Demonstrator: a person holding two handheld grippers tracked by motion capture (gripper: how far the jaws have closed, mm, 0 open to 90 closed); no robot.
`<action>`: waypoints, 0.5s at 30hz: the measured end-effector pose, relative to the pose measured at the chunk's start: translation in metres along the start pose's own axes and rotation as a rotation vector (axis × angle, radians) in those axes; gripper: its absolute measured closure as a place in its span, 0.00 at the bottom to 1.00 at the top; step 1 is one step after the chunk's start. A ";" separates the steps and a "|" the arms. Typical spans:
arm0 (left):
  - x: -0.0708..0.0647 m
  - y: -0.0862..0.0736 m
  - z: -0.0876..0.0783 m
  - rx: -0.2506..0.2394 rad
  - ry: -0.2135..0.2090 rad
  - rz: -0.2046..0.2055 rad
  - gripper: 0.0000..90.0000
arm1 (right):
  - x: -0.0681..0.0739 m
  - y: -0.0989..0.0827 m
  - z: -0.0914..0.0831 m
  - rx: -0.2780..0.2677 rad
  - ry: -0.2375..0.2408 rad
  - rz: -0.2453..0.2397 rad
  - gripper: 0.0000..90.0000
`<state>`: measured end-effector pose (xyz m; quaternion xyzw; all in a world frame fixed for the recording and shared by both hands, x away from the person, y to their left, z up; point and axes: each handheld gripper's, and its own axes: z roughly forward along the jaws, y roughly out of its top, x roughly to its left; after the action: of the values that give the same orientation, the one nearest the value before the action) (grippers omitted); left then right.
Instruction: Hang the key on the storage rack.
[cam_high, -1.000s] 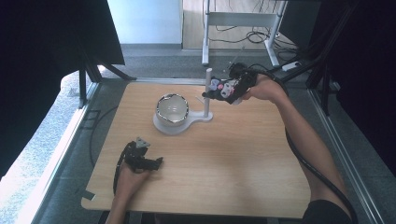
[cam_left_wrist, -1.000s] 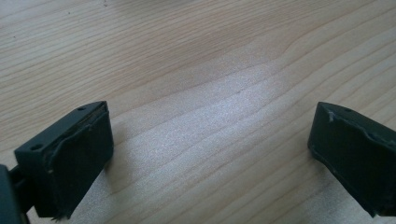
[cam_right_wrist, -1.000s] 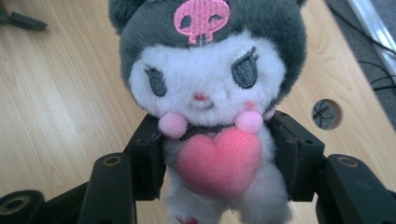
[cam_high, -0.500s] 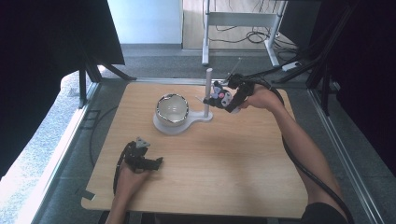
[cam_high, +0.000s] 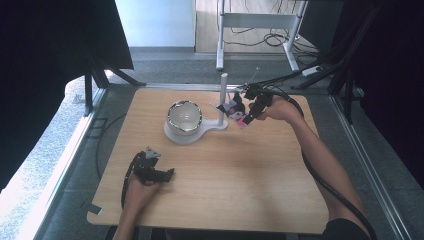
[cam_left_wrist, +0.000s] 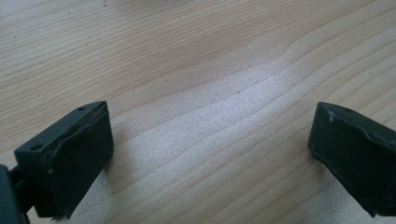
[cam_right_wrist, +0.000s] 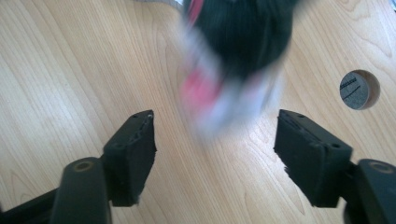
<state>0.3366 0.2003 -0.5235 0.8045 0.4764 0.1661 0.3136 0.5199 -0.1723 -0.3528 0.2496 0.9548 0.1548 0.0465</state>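
A small black, white and pink toy (cam_high: 233, 108) sits by the white post (cam_high: 223, 92) of a stand. In the right gripper view the toy (cam_right_wrist: 233, 56) is a blur just ahead of my right gripper (cam_right_wrist: 215, 140). Its jaws have just been opening and stand apart, and neither pad presses on the toy. From above, the right gripper (cam_high: 246, 118) is right of the post, low over the table. My left gripper (cam_high: 169, 174) rests on the wood at the front left. It (cam_left_wrist: 210, 154) is open, with bare table between its jaws.
The stand's white base (cam_high: 197, 136) carries a round shiny bowl (cam_high: 184, 116) left of the post. A round hole (cam_right_wrist: 358, 89) is cut in the wooden tabletop near the right gripper. Black cables trail off the table's far right corner.
The right gripper has come down beside the post with the toy, and its jaws have parted from it. The left hand has stayed where it was.
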 end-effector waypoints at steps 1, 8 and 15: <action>0.000 0.000 0.000 0.000 0.000 0.000 0.00 | 0.000 -0.002 0.000 0.000 -0.002 -0.005 0.30; 0.000 0.000 0.000 0.000 0.000 0.000 0.00 | 0.000 -0.006 -0.001 -0.019 -0.019 -0.005 0.23; 0.000 0.000 0.000 0.000 0.000 0.000 0.00 | 0.004 -0.013 -0.004 -0.063 -0.043 -0.021 0.16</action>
<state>0.3366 0.2003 -0.5235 0.8045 0.4764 0.1659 0.3135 0.5099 -0.1823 -0.3528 0.2411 0.9508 0.1791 0.0766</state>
